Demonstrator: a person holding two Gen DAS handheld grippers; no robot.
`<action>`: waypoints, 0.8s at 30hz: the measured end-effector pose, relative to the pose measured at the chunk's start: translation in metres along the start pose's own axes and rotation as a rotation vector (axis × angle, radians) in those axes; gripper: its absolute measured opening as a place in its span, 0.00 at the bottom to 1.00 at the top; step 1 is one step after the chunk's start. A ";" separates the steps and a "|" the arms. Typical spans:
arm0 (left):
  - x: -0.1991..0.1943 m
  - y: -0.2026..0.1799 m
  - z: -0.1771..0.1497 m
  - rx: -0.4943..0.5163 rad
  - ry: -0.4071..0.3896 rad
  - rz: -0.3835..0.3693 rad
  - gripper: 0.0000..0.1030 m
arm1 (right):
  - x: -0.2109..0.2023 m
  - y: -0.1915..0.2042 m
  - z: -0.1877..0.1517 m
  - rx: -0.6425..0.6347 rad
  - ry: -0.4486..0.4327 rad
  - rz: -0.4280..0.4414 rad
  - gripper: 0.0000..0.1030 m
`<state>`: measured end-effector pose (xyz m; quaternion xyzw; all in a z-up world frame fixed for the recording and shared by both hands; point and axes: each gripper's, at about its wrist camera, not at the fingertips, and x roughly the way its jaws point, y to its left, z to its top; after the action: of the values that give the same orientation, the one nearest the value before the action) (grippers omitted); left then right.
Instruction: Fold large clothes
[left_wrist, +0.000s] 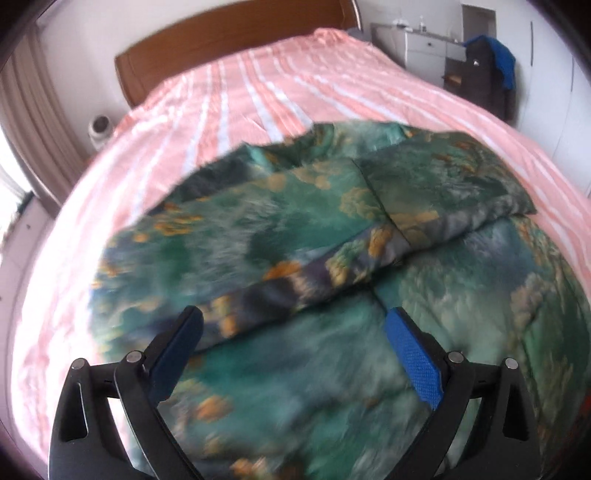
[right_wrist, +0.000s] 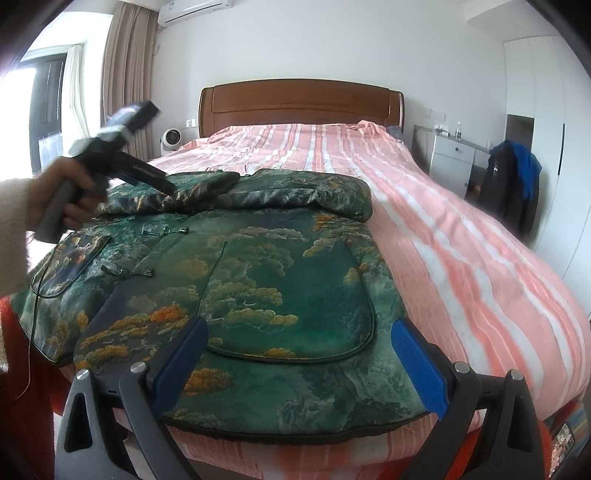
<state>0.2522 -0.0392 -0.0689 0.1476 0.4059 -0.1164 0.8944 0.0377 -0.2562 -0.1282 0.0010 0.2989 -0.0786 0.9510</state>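
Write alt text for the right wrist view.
A green patterned jacket lies on a pink striped bed, sleeves folded across its top. The open right gripper hovers over its hem; a hand holds the left gripper at a sleeve.

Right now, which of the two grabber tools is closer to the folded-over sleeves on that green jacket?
Left. The left gripper hangs right over the folded sleeves, open. The right gripper is back over the jacket's hem, also open.
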 end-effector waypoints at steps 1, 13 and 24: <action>-0.011 0.006 -0.002 -0.010 -0.016 0.011 0.97 | 0.000 0.001 0.000 -0.002 0.001 0.001 0.96; -0.169 0.126 -0.004 0.319 -0.037 0.740 1.00 | -0.005 0.003 0.002 -0.007 -0.024 0.003 0.96; -0.102 0.036 -0.144 0.226 0.122 0.152 1.00 | -0.002 0.005 0.001 -0.010 -0.014 -0.001 0.96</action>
<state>0.0994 0.0550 -0.0756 0.2843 0.4316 -0.0842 0.8519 0.0373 -0.2508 -0.1264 -0.0043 0.2924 -0.0777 0.9531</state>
